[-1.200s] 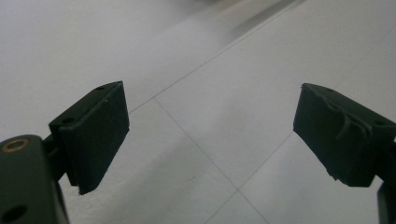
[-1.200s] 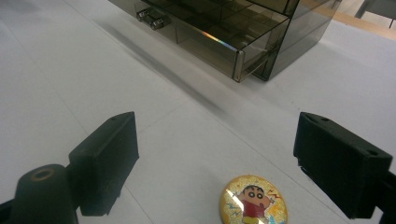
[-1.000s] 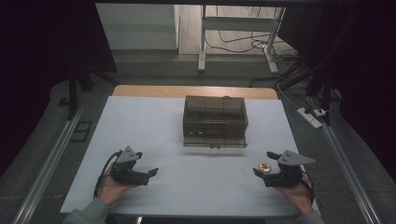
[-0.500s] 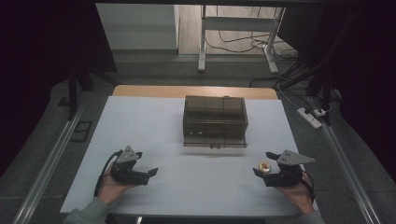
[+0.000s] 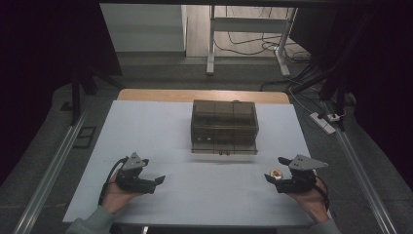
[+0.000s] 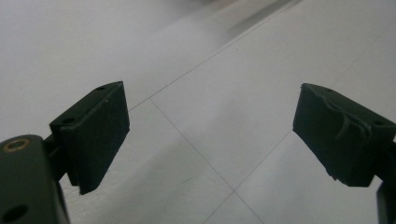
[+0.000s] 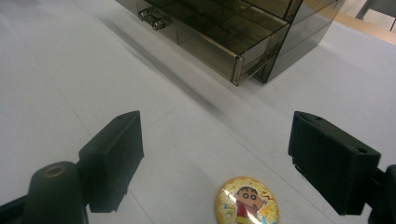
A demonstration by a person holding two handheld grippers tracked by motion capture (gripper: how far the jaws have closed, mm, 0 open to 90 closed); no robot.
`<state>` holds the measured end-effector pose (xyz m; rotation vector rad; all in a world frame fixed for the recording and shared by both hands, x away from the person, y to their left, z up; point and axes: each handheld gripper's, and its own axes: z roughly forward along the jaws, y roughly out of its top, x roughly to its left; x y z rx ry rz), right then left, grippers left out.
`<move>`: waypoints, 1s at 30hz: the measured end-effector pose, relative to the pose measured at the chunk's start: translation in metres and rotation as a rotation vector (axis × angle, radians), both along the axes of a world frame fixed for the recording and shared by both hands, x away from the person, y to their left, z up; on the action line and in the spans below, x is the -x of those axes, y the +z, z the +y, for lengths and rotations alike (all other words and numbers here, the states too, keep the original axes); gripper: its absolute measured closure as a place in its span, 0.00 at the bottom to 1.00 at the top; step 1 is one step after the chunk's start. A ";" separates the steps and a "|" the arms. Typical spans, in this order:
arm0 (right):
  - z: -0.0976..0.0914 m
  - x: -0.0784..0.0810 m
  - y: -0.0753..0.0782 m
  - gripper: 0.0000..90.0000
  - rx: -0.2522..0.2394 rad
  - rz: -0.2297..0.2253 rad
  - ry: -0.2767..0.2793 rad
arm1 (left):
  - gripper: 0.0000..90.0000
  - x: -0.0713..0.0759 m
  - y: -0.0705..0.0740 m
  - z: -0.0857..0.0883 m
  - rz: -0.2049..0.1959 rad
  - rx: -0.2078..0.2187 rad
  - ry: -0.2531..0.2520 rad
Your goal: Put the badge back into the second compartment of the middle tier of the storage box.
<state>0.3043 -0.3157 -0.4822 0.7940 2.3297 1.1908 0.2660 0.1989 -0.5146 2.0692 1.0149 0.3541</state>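
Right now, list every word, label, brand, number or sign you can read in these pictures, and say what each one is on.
None can be read.
Round badge: a cartoon figure of a child on a glittery yellow ground, no lettering.
Smoked clear drawer box: no label that I can make out.
Left gripper and right gripper: plain black pads, no markings.
White table top: thin lines, no text.

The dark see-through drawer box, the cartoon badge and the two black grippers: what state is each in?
Smoky transparent plastic drawer box: upright on the white table, lower drawer pulled partly out.
Round yellow cartoon badge: flat, face up, ungripped.
Left gripper: open, empty.
Right gripper: open, jaws either side of the badge.
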 end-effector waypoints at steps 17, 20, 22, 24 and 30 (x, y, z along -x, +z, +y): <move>-0.008 -0.010 0.018 0.20 0.044 0.030 -0.053 | 0.12 -0.001 -0.001 -0.001 0.009 -0.009 -0.003; -0.011 -0.014 0.019 0.20 0.058 0.046 -0.060 | 0.12 0.000 -0.001 -0.001 0.010 -0.010 -0.004; -0.011 -0.016 0.019 0.20 0.072 0.055 -0.065 | 0.12 0.000 -0.001 -0.001 0.011 -0.012 -0.005; -0.012 -0.018 0.019 0.20 0.084 0.060 -0.076 | 0.12 -0.001 -0.001 -0.001 0.012 -0.014 -0.005; -0.013 -0.024 0.019 0.20 0.112 0.081 -0.086 | 0.12 -0.001 -0.001 -0.001 0.014 -0.020 -0.006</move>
